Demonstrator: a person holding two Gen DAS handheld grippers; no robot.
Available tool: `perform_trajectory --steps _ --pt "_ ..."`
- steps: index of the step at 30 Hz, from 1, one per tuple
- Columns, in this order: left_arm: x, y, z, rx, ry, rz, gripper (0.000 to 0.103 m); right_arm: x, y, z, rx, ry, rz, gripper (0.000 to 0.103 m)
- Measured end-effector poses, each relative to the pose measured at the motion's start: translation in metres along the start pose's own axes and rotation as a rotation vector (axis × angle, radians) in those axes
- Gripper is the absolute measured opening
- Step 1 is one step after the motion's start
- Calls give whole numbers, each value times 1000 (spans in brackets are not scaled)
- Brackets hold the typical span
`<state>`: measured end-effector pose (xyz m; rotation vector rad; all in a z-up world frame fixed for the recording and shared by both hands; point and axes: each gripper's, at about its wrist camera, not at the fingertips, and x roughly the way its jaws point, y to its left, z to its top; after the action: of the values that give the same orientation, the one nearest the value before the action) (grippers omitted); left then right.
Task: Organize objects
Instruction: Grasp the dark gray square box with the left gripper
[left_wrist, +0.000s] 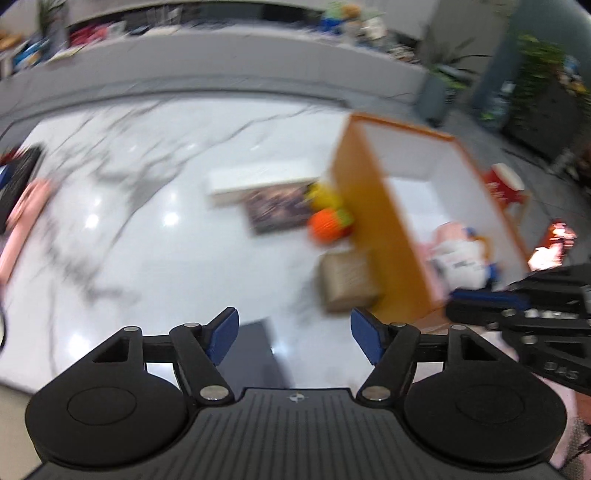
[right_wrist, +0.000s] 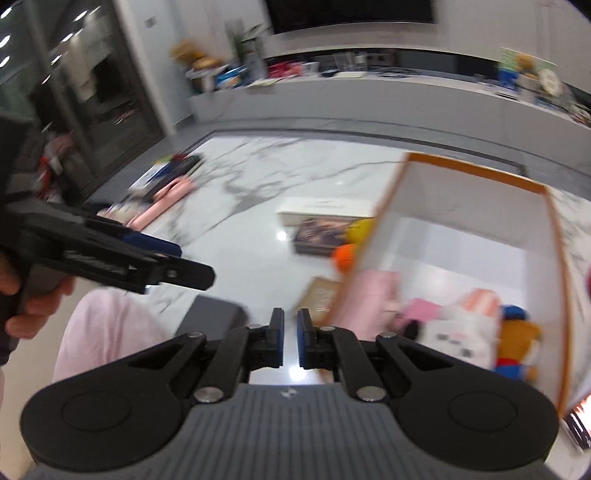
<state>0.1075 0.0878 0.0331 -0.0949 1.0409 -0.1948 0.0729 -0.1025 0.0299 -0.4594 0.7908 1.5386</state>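
Observation:
An orange-rimmed white storage box (left_wrist: 373, 206) (right_wrist: 480, 236) stands on the marble floor with plush toys and pink items (right_wrist: 461, 332) inside. Left of it lie an orange ball (left_wrist: 327, 225) (right_wrist: 343, 256), a yellow toy (left_wrist: 323, 194) (right_wrist: 360, 229), a dark book (left_wrist: 277, 210) (right_wrist: 317, 232), a white flat box (left_wrist: 255, 181) (right_wrist: 325, 206) and a tan box (left_wrist: 345, 280) (right_wrist: 319, 295). My left gripper (left_wrist: 293, 332) is open and empty above the floor. My right gripper (right_wrist: 290, 336) is nearly shut with a narrow gap, holding nothing; it also shows at the right edge of the left wrist view (left_wrist: 491, 302).
Pink items (right_wrist: 166, 199) and dark flat things (right_wrist: 177, 166) lie at the far left of the floor. A dark grey pad (right_wrist: 210, 317) lies near me. A long white counter (right_wrist: 369, 88) with clutter runs along the back. Both views are motion-blurred.

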Motion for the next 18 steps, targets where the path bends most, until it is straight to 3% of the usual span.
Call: perform_trajectory --steps 5,7,9,18 --pt "19 27 -16 -97 52 44 88 24 30 7 -178 48 -5 9" --pt "27 32 -23 -122 67 43 90 36 36 11 -228 79 -2 14" --pt "35 34 -25 -131 80 45 91 47 38 14 -284 105 -6 28" --pt "61 32 -34 -154 135 105 93 101 30 35 -548 294 -11 48"
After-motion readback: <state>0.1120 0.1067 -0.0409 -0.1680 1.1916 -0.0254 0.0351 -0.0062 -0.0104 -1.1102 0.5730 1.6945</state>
